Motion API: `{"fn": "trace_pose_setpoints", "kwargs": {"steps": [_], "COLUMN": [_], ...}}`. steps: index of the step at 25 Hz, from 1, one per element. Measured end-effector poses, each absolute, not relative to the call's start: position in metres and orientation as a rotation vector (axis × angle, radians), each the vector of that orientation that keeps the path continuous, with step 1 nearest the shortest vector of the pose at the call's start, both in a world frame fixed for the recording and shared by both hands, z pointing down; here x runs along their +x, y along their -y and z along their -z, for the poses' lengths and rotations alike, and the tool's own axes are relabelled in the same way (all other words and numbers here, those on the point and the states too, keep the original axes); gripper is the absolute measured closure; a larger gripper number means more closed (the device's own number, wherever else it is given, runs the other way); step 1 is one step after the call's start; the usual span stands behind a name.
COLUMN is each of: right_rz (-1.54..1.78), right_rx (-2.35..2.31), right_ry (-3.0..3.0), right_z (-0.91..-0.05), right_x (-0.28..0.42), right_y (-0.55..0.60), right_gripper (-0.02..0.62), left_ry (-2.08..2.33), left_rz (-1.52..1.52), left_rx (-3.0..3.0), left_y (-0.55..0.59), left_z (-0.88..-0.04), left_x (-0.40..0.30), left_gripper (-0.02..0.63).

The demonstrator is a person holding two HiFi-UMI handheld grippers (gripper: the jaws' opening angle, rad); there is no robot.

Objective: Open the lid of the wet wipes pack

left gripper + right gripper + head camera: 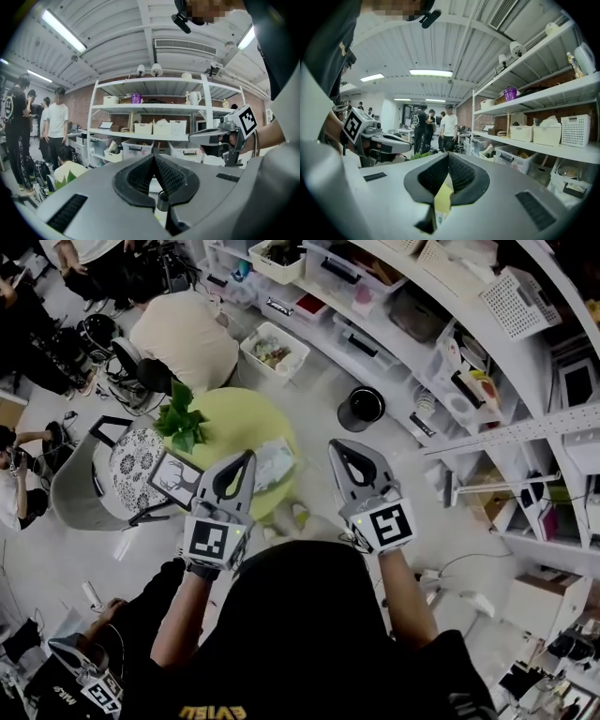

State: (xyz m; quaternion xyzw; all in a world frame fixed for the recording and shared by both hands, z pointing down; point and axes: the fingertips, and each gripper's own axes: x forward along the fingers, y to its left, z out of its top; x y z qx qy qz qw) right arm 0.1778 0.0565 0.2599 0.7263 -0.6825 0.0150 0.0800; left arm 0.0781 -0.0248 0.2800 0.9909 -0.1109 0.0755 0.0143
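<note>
A round green table [234, 423] stands by white shelves [394, 329]. The left gripper [248, 457] and right gripper [337, 445] are both pressed together, empty.

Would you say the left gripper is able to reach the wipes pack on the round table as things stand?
Probably yes: the wipes pack lies uncovered on the round table, and the left gripper, jaws shut, is held close beside it with nothing between them.

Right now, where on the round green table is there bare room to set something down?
The far half of the green table is bare, between the plant on its left rim and the wet wipes pack toward its right. The near side is crowded: picture frame, pack, and the left gripper over it.
</note>
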Motion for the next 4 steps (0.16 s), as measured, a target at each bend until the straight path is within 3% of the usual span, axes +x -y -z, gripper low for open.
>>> {"fn": "trace_pose_setpoints", "kwargs": {"steps": [4], "right_rz": [-0.071], "right_rx": [2.195], "right_ry": [2.008], "right_z": [-0.2649], "right_x": [0.1818], "right_y": [-0.066], "right_gripper": [0.594], "left_ry": [0.304], "left_rz": [-0.224], "left_rx": [3.088], "left_y": [0.0177], "left_z": [-0.2805], "left_x": [0.086], "left_gripper": [0.589]}}
